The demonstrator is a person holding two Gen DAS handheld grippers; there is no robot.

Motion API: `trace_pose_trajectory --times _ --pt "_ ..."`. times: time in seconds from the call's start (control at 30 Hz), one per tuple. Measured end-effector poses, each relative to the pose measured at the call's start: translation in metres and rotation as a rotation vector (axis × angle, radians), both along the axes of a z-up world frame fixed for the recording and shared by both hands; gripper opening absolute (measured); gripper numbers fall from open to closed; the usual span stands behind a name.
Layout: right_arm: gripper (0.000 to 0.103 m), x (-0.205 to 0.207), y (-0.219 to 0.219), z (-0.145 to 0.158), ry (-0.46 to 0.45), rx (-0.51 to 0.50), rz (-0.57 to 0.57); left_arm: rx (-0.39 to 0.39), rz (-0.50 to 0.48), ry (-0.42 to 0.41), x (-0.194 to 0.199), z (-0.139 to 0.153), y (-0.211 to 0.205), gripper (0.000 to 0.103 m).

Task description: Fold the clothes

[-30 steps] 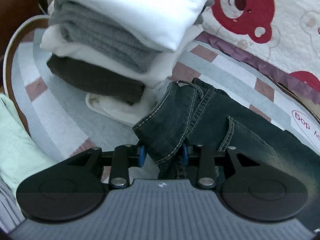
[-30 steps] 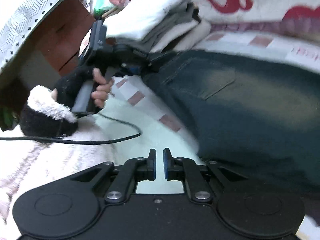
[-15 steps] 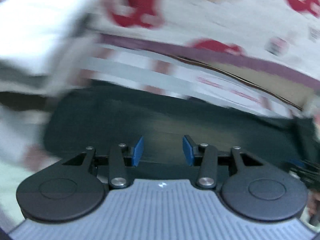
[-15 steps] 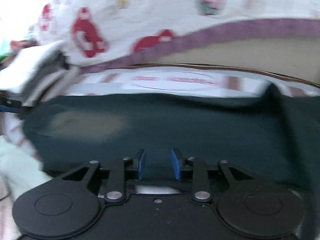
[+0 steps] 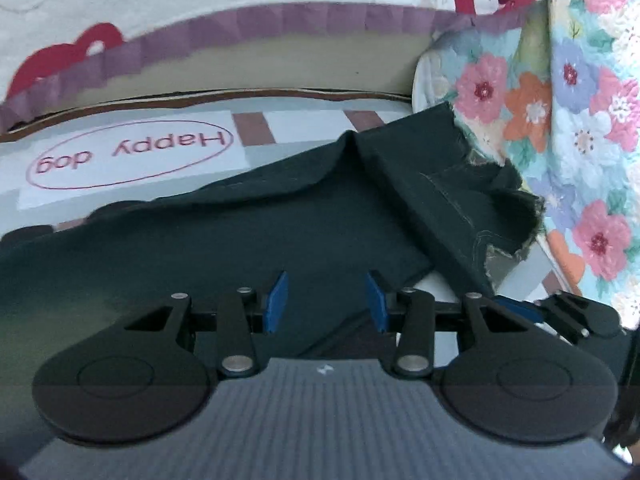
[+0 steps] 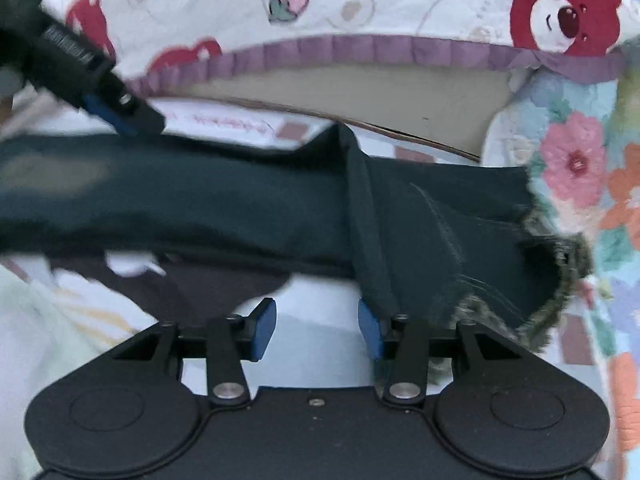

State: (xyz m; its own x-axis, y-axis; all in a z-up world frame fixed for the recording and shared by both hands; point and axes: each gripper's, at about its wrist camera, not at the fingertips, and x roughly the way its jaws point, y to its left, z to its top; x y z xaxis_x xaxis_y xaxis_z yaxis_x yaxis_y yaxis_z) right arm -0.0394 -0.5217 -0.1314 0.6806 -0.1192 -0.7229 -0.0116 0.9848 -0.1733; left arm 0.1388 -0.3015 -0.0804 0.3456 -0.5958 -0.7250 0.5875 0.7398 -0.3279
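Note:
Dark jeans (image 5: 280, 232) lie stretched across the patterned bed sheet (image 5: 132, 156), with the frayed leg hems (image 5: 516, 216) at the right. My left gripper (image 5: 326, 300) hovers open over the leg, denim showing between its blue pads but not pinched. In the right wrist view the jeans (image 6: 240, 200) run from left to right, with the ragged hem (image 6: 560, 288) on the right. My right gripper (image 6: 316, 328) sits at their near edge and its jaws are opening. Only bare sheet shows between the pads, and a raised fold of denim (image 6: 368, 240) rests by the right pad.
A white quilt with red bears and purple trim (image 5: 280, 24) runs along the back. A floral quilt (image 5: 580, 140) closes off the right side. A dark brown garment (image 6: 192, 284) and a pale green cloth (image 6: 36, 320) lie at the near left.
Both views have swung from the stack of folded clothes to the hem end of the jeans. My left gripper has let go of the waistband. The right jaws have spread wider.

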Motion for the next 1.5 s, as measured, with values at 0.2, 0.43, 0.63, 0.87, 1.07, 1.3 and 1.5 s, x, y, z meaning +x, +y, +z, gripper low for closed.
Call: trace_pose_trajectory --times 0.2,0.43,0.63,0.87,1.07,1.3,1.5 --pt "0.056 -0.024 0.017 0.0 0.115 -0.124 0.022 0.01 -0.067 0.004 -0.015 -0.042 0.005 0.044" --pt "0.064 -0.001 -0.006 -0.027 0.119 -0.144 -0.052 0.031 -0.141 -0.113 -0.019 -0.054 0.005 0.044" --pt "0.007 0.016 -0.039 -0.024 0.02 -0.138 -0.098 0.0 -0.082 -0.11 -0.008 -0.054 0.013 0.044" --pt "0.007 0.053 -0.105 0.049 -0.155 -0.18 -0.223 -0.001 -0.022 -0.027 0.0 -0.076 0.032 0.044" --pt "0.007 0.149 -0.167 0.075 -0.034 -0.246 -0.145 -0.032 -0.019 -0.01 0.004 -0.075 0.03 0.044" --pt "0.025 0.247 -0.232 0.069 0.108 -0.144 -0.179 -0.002 0.087 -0.091 0.01 -0.077 0.033 0.043" --pt "0.046 0.203 -0.276 0.067 -0.128 0.164 -0.545 -0.029 0.093 0.044 0.036 -0.081 0.036 0.045"
